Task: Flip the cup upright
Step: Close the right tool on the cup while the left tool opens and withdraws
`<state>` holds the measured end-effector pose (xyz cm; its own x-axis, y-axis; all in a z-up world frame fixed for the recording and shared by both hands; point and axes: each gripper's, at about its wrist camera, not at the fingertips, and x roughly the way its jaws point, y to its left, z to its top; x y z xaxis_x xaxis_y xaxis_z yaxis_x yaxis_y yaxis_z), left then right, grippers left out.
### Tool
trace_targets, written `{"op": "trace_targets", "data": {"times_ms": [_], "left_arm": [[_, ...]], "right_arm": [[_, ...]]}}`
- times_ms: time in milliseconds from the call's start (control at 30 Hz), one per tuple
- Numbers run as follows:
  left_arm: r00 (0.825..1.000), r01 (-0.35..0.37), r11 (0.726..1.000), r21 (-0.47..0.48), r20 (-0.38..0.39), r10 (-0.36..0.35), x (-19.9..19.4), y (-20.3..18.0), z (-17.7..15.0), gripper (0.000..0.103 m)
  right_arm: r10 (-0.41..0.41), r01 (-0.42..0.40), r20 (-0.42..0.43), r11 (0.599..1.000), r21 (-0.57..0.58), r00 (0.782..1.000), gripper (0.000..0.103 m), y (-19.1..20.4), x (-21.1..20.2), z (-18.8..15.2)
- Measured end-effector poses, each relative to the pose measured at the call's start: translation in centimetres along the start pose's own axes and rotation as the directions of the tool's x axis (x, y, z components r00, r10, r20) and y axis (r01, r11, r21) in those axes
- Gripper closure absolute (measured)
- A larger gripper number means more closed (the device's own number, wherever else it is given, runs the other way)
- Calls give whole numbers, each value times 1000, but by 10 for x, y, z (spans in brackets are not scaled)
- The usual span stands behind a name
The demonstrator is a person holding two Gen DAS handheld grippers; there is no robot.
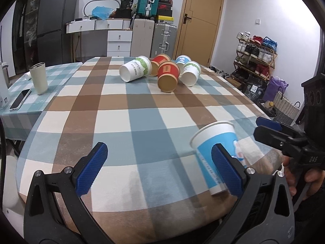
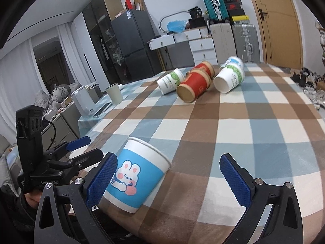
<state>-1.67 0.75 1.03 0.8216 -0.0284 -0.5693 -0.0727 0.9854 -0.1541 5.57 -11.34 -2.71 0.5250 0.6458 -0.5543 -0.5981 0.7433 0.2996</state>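
A blue and white paper cup with a rabbit picture [image 2: 140, 174] stands mouth up near the table's front edge; it also shows in the left wrist view [image 1: 217, 154]. My right gripper [image 2: 172, 181] is open, its left finger beside the cup. My left gripper [image 1: 160, 168] is open, its right finger in front of the cup. Several paper cups lie on their sides at the far end: a white and green one [image 1: 135, 71], a red one [image 1: 168, 79], another red one [image 1: 160, 62], a white and green one [image 1: 190, 73] and a blue one [image 1: 182, 59].
The table has a checked cloth [image 1: 142, 118]. A cream tumbler [image 1: 39, 78] and a phone [image 1: 20, 99] sit on a lower table to the left. The right gripper shows in the left wrist view [image 1: 270, 126]. Shoe rack [image 1: 256, 57] at the right.
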Motion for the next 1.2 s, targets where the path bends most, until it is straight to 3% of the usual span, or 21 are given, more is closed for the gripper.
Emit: {"op": "trace_targets", "data": {"times_ms": [333,800,967,1200], "left_arm": [[1000,-15,1000,12,-16,15,13,6,-7,1],[1000,-9,1000,29,-21,9,22,2,-10,1],[1000,-17,999,32,5,17,20,4,-11,1],[1000,-19,999,27,4,19,18,6,-10,1]], "right_arm": [[64,-52,-132,995,88,989,1,1,25,6],[196,-137,-262,965,225,945,6,-1,51,15],[213,-133,-294,954,268,932,6,-6,57,20],[235,-119,-343,938,326,910,14,-16,70,20]]}}
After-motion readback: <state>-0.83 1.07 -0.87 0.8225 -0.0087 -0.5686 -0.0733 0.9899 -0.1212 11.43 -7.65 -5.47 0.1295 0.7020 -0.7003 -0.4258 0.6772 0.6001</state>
